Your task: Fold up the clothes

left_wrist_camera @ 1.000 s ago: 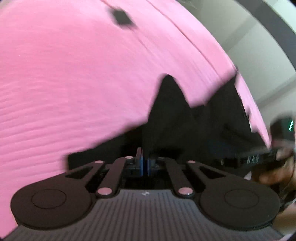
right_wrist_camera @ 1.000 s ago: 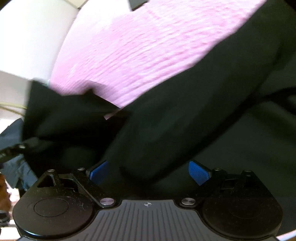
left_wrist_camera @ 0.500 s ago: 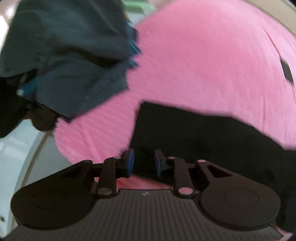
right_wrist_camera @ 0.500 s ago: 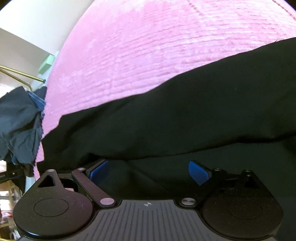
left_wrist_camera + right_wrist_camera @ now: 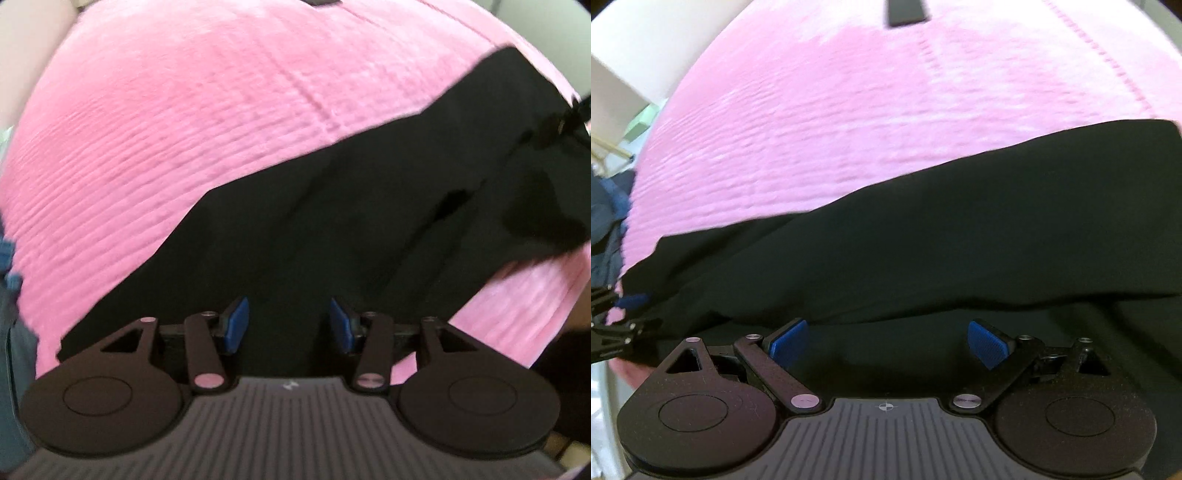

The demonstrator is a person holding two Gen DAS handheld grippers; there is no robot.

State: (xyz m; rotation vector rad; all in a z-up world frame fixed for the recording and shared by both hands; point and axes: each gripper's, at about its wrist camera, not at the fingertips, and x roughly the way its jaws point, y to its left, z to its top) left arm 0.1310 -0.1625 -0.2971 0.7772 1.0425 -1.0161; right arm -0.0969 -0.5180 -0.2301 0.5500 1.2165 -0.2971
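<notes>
- Left gripper (image 5: 288, 325), nearest the lens in its own wrist view, stands with blue pads (image 5: 234, 325) spread apart over the near edge of the black garment (image 5: 332, 229), pinching nothing.
- Right gripper (image 5: 888, 343) likewise has its blue-padded fingers wide apart, hovering over the same black garment (image 5: 923, 258) with no cloth between them.
- The black garment lies flattened on the pink bedspread (image 5: 184, 129); in the left view its long axis runs on a diagonal from the near left corner up to the far right, where it bunches into folds. In the right view it stretches as a long band across the frame, its far edge rising toward the right.
- One second ago the left gripper was pressed together on a peak of the garment, lifted off the bedspread; half a second ago its pads had parted slightly. Now they are fully spread and the cloth is down. The right gripper's fingers were already apart in both earlier frames.
- At the garment's left end in the right view, the other gripper's black linkage and a blue pad show beside the cloth.
- Beyond the garment, the ribbed pink bedspread (image 5: 849, 129) fills the view, with a small dark rectangular object (image 5: 907, 13) on its far side.
- Left of the bedspread lies a heap of dark blue clothing (image 5: 607, 221); pale walls show behind.
</notes>
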